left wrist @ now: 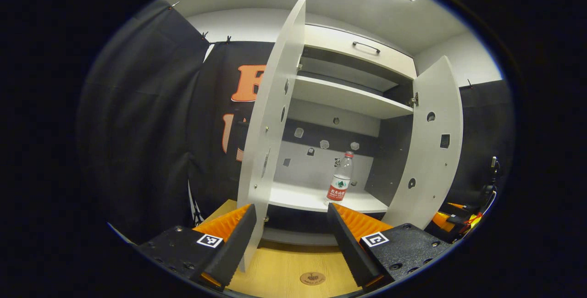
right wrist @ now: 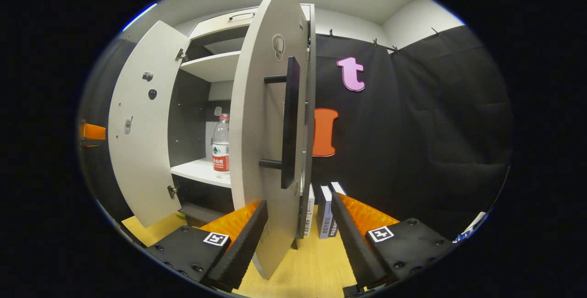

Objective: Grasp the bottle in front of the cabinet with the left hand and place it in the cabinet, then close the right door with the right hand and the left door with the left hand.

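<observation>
On the cabinet's (left wrist: 353, 50) lower shelf (left wrist: 298, 197), near its front edge and toward the right side, the bottle (left wrist: 340, 178) stands upright, clear with a red cap and a red-and-white label. It touches nothing but the shelf. An upper shelf (left wrist: 348, 98) runs above it, and a drawer front with a dark handle (left wrist: 366, 46) sits at the top.

In the left gripper view both doors stand open. The left door (left wrist: 270, 124) swings out toward the camera, its edge falling between the two fingers of the left gripper (left wrist: 291, 238), closer to the left finger. The fingers are spread wide and hold nothing; whether one touches the door cannot be told. The right door (left wrist: 429, 142) angles outward at the cabinet's right side. The wooden worktop (left wrist: 284, 270) lies below, with a small round mark near its front edge.

In the right gripper view, the right door (right wrist: 261, 119) is edge-on to the camera, its long dark handle (right wrist: 289, 121) facing right. The door's lower corner sits between the fingers of the right gripper (right wrist: 298, 238), which are set wide apart and grip nothing. The bottle (right wrist: 221, 146) shows through the gap between the doors, upright on the shelf (right wrist: 202, 172). The left door (right wrist: 142, 133) hangs open at the far side. Beside the cabinet's right side, a few books (right wrist: 325, 211) stand on the worktop (right wrist: 312, 270).
</observation>
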Tool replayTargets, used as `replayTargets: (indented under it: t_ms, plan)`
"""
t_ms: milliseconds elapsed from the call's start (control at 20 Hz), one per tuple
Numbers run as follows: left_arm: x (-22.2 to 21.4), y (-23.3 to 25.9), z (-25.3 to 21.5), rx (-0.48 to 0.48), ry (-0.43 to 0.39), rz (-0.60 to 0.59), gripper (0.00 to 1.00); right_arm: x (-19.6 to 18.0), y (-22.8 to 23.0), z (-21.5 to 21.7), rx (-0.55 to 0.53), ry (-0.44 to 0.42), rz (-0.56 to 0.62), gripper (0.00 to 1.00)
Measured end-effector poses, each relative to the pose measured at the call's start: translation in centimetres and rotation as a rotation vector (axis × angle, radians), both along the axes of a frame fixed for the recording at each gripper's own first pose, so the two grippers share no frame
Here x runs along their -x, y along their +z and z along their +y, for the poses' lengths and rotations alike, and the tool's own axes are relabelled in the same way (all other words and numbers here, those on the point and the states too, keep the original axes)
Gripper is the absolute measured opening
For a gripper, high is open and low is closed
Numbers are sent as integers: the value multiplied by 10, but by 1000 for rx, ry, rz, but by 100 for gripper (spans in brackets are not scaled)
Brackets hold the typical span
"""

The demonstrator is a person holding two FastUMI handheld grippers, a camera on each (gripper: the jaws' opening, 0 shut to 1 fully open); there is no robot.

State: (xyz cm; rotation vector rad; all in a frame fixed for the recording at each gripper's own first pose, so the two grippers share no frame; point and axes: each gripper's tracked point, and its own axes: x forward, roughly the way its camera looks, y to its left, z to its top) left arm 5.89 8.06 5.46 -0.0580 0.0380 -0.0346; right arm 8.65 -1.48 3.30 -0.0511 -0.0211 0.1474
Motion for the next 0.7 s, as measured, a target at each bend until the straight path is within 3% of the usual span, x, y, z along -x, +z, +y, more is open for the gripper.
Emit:
replayTargets:
  t_ms: [250,300,350,700]
  plan:
    - [12,2,15,-6,39,-3,94,-8,1,30,7,60,-3,94]
    - [14,4,19,-12,47,-8,94,-11,1,34,11,63,-7,94]
    - [15,5,22,-17,56,-13,94,-14,1,38,16,62,-10,87]
    - [25,6,51,-38,122,-22,94,-39,-1,48,11,57,-16,87]
